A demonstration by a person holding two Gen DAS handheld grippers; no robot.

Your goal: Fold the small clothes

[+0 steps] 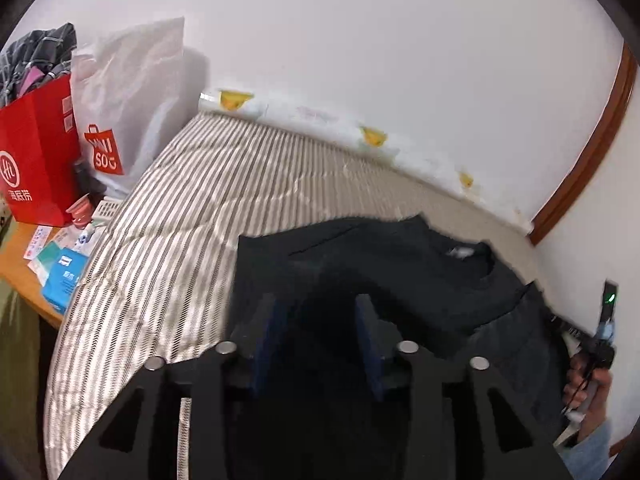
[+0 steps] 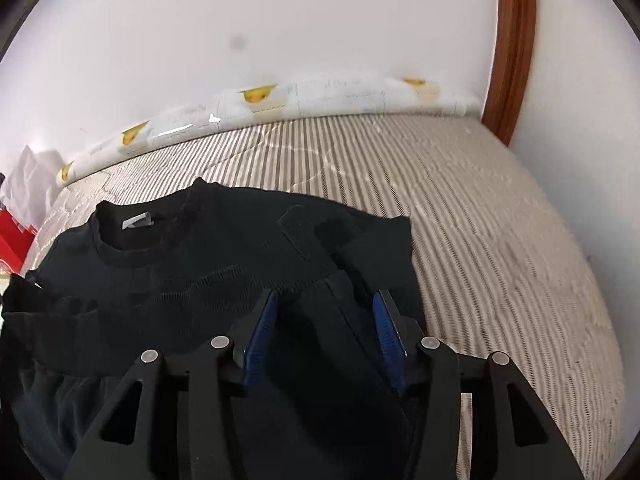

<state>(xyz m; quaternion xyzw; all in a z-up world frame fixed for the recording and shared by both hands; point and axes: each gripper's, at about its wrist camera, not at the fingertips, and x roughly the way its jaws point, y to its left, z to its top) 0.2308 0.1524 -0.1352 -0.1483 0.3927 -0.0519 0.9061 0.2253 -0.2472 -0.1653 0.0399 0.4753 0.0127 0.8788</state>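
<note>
A black shirt (image 2: 224, 248) with a round collar and a white neck label lies on a striped mattress (image 2: 500, 240); its lower part is folded up over the chest. It also shows in the left wrist view (image 1: 400, 264). My left gripper (image 1: 320, 312) is open, its blue pads spread over the shirt's left side. My right gripper (image 2: 326, 304) is open over the folded hem on the shirt's right side. The other gripper and the hand holding it (image 1: 592, 364) show at the right edge of the left wrist view.
A white wall borders the mattress (image 1: 180, 208), with a duck-print pad (image 2: 256, 100) along it. A wooden door frame (image 2: 512, 40) stands at the right. At the left, a red bag (image 1: 36, 160), a white shopping bag (image 1: 120, 120) and small boxes (image 1: 60, 272) sit on a side table.
</note>
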